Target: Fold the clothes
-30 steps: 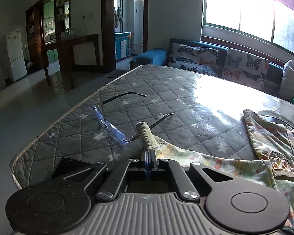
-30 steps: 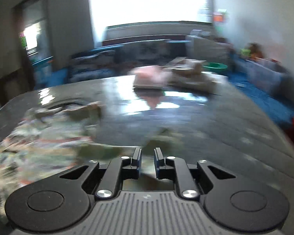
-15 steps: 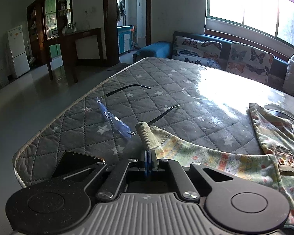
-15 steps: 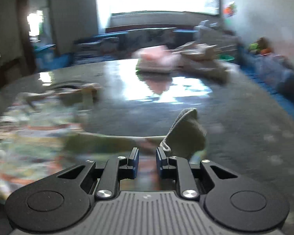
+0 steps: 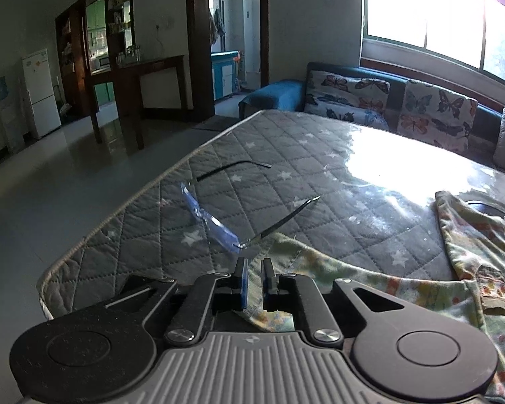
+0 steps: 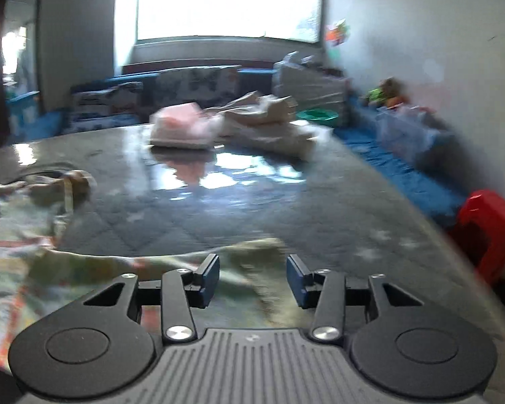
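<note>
On the quilted mattress [image 5: 286,155] lie glasses [image 5: 219,225]. Beside them the left gripper [image 5: 252,269] is opening, the printed garment [image 5: 370,279] loose between its jaws. The right gripper [image 6: 252,269] opens wider over the cloth. Folded clothes [image 6: 219,124] lie further away.

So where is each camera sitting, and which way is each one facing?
Left wrist: on the left gripper, looking along its opening fingers over the patterned garment and glasses on the quilted mattress, toward a doorway.
Right wrist: on the right gripper, jaws opening over a sleeve, facing folded clothes, the window and a red stool.
Shared: the garment, mattress and butterfly sofa. No hand shows.
</note>
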`<control>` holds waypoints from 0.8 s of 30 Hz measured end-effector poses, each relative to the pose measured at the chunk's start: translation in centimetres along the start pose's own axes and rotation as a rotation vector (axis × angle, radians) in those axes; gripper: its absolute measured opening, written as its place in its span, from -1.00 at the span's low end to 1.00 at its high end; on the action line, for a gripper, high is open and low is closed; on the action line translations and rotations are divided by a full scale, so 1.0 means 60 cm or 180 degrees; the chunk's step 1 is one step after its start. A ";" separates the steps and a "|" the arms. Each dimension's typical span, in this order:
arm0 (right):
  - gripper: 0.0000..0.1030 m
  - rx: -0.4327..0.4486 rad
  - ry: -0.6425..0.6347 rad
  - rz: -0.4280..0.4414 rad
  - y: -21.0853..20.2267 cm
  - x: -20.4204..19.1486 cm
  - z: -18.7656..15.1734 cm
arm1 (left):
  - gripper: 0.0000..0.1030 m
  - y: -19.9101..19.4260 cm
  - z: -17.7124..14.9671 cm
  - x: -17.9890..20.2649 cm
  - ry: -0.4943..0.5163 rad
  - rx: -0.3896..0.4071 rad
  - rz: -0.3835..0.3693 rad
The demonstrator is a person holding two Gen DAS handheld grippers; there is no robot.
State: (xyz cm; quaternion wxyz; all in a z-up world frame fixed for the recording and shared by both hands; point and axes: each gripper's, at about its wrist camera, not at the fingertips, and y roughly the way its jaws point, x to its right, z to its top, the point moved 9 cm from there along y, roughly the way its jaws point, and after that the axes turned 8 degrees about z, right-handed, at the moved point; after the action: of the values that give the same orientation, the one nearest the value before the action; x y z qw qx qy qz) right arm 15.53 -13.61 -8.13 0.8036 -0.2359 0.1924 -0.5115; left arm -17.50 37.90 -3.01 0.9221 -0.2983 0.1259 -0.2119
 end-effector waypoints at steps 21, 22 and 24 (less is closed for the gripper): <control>0.35 -0.0395 -0.0373 0.0654 -0.008 -0.109 -0.052 | -0.76 -0.091 -0.094 0.306 0.0925 -0.0210 -0.1662; 0.38 -0.0395 -0.0393 0.0643 -0.010 -0.110 -0.056 | -0.74 -0.091 -0.104 0.314 0.1027 -0.0229 -0.1670; 0.38 -0.0437 -0.0399 0.0660 -0.015 -0.111 -0.055 | -0.74 -0.086 -0.117 0.319 0.1112 -0.0304 -0.1676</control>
State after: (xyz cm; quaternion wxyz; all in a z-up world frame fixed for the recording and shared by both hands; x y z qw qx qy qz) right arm 10.37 -8.49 -9.88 0.8445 -0.3007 0.1998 -0.3956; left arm -4.80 21.72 -7.47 0.7850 -0.3227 0.2105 -0.4851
